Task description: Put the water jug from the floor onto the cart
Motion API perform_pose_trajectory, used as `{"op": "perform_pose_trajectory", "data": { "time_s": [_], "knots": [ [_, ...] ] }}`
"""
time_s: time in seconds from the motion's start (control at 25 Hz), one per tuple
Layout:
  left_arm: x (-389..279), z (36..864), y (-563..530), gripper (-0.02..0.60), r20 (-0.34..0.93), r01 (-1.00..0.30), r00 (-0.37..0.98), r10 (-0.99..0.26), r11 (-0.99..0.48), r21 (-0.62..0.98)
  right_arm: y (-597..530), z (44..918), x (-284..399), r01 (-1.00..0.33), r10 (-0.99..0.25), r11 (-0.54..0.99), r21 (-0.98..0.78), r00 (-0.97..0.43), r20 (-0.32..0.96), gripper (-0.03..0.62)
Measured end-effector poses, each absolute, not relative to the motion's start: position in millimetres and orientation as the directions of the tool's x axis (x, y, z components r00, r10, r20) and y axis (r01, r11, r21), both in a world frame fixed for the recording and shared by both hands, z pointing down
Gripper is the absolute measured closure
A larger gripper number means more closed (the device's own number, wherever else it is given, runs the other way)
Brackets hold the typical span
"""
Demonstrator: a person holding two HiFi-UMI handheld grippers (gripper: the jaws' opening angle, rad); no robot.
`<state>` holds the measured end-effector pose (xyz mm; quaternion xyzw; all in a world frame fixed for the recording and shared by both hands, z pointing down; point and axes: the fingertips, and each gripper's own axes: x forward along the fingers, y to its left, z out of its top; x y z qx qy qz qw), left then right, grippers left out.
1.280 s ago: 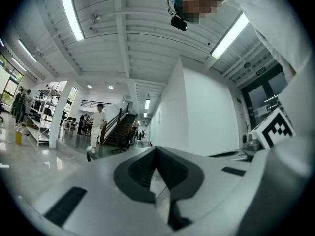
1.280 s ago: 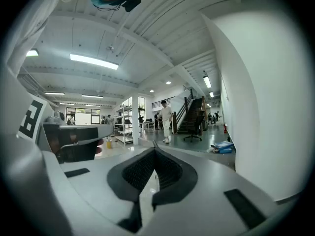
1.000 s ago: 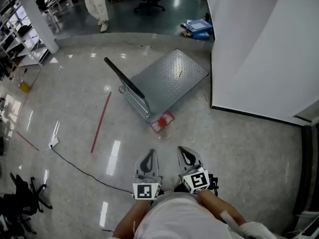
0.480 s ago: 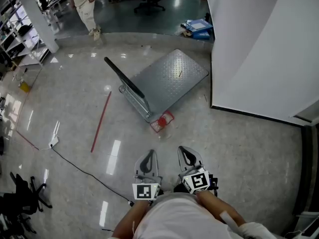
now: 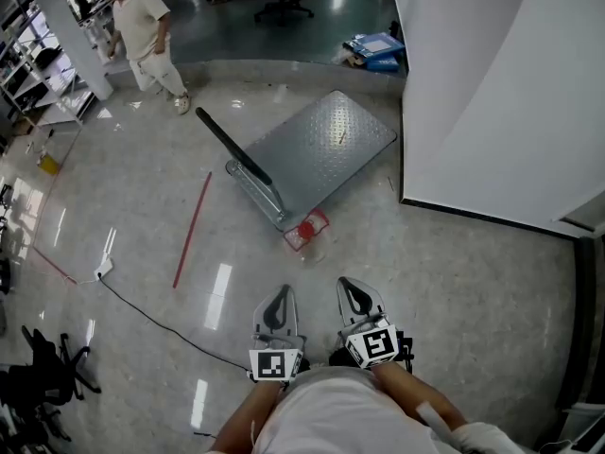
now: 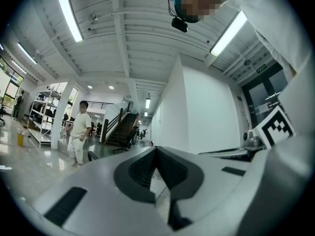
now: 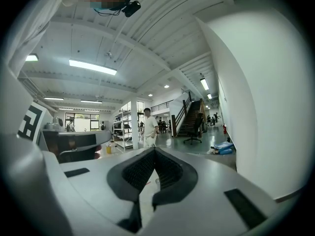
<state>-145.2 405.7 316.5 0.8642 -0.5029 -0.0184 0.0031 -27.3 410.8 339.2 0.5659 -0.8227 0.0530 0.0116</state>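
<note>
The water jug (image 5: 307,232), clear with red on top, stands on the floor against the near corner of the cart. The cart (image 5: 317,149) is a flat grey metal platform with a black handle (image 5: 232,145) folded low at its left end. My two grippers are held side by side low in the head view, well short of the jug and pointing toward it. The left gripper (image 5: 279,301) is shut and so is the right gripper (image 5: 355,295); neither holds anything. In the gripper views the left gripper (image 6: 157,149) and right gripper (image 7: 155,149) show jaws meeting at the tips.
A white partition wall (image 5: 492,93) runs along the right, close to the cart. A person (image 5: 142,26) walks at the far left. A red strip (image 5: 192,230) and a black cable (image 5: 151,320) lie on the floor at left. Blue items (image 5: 376,50) sit behind the cart.
The person at the back has walked leftward and nearer into view. My grippers, the jug and the cart have stayed where they were.
</note>
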Motion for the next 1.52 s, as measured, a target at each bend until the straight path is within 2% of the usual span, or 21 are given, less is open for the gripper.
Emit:
{"op": "perform_pose_trajectory", "data": {
  "time_s": [0.68,1.12,1.28,1.52],
  "knots": [
    [-101.9,322.6,389.2,0.578,-0.007,-0.922,0.387,-0.922,-0.387,0.02,372.0,353.9,28.8,-0.901,-0.898,0.422,-0.1,-0.43,0.089,0.583],
    [-115.0,339.1,276.1,0.578,-0.029,-0.889,0.456,-0.889,-0.457,0.032,271.3,389.8,10.2,-0.911,-0.902,0.406,-0.079,-0.413,0.129,0.583],
    [-118.3,341.5,230.0,0.578,0.008,-0.857,0.512,-0.859,-0.51,0.075,227.9,390.3,-2.2,-0.921,-0.911,0.385,-0.061,-0.39,0.136,0.583],
    [-137.9,351.0,184.3,0.578,0.026,-0.859,0.504,-0.864,-0.497,0.125,185.6,408.0,-13.3,-0.928,-0.912,0.368,-0.064,-0.373,0.171,0.583]
  ]
}}
